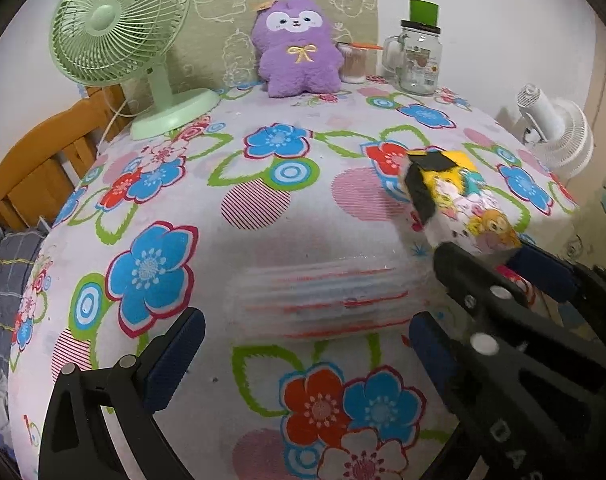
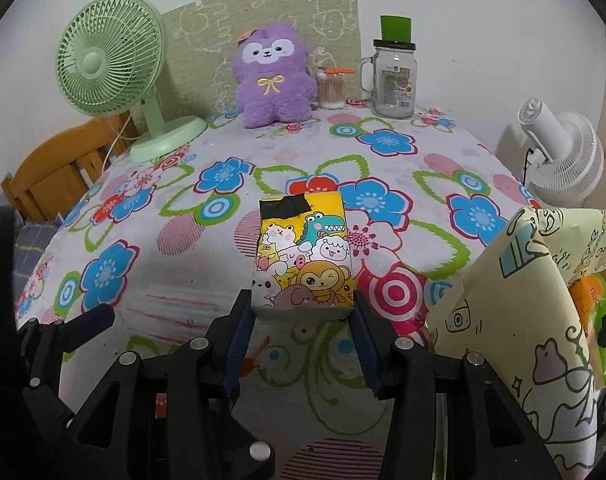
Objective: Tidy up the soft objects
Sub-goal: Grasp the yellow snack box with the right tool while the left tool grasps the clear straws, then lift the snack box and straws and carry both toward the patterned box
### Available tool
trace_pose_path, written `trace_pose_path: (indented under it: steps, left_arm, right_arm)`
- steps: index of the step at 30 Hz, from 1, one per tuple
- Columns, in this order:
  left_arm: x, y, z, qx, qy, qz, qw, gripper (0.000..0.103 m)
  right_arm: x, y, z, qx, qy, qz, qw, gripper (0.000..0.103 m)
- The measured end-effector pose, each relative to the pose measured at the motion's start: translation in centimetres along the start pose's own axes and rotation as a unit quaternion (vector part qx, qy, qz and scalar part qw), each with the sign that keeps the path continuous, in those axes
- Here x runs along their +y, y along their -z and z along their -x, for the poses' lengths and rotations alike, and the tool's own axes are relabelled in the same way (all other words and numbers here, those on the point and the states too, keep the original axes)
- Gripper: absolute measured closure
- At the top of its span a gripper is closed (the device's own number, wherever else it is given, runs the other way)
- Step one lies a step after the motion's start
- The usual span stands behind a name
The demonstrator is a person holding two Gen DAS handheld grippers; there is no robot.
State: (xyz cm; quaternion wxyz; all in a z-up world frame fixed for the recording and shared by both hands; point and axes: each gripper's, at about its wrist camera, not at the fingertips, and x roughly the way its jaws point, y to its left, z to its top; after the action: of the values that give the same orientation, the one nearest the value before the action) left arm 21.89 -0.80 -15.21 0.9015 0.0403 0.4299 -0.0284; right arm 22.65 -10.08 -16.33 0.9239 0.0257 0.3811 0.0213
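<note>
A yellow cartoon-printed tissue pack [image 2: 301, 256] with black tape at its far end is held between my right gripper's [image 2: 301, 320] blue pads, above the flowered tablecloth [image 2: 183, 240]. In the left wrist view the same pack [image 1: 459, 204] is lifted at the right, gripped by the right gripper [image 1: 491, 256]. My left gripper [image 1: 299, 344] is open and empty over the near table. A purple plush toy [image 2: 273, 80] sits upright at the back, also seen in the left wrist view [image 1: 297, 48].
A green desk fan [image 2: 115, 72] stands back left. A cotton swab jar [image 2: 331, 90] and a glass mug jar [image 2: 395, 80] with a green lid stand back right. A cartoon-printed bag [image 2: 535, 320] holding items stands near right. A white fan [image 2: 563, 160] is off the table.
</note>
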Motion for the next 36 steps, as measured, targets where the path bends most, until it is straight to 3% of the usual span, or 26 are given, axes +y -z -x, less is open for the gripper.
trace_pose_path:
  steps: [10, 14, 22, 36]
  left_arm:
    - [-0.4, -0.5, -1.0, 0.016, 0.006, 0.001, 0.9998, 0.001]
    - [-0.6, -0.4, -0.8, 0.014, 0.021, -0.003, 0.9997, 0.008]
    - [-0.4, -0.1, -0.5, 0.010, 0.017, -0.009, 0.9998, 0.011]
    - [2.5, 3.0, 1.8, 0.013, -0.006, -0.003, 0.9999, 0.000]
  right_arm:
    - [-1.0, 0.0, -1.2, 0.025, -0.008, -0.025, 0.999, 0.052]
    - [-1.1, 0.0, -1.7, 0.042, -0.020, -0.028, 0.999, 0.052]
    - [-0.6, 0.1, -1.9, 0.052, -0.027, -0.014, 0.998, 0.052]
    - [3.5, 1.7, 0.0, 0.060, -0.089, 0.069, 0.992, 0.053]
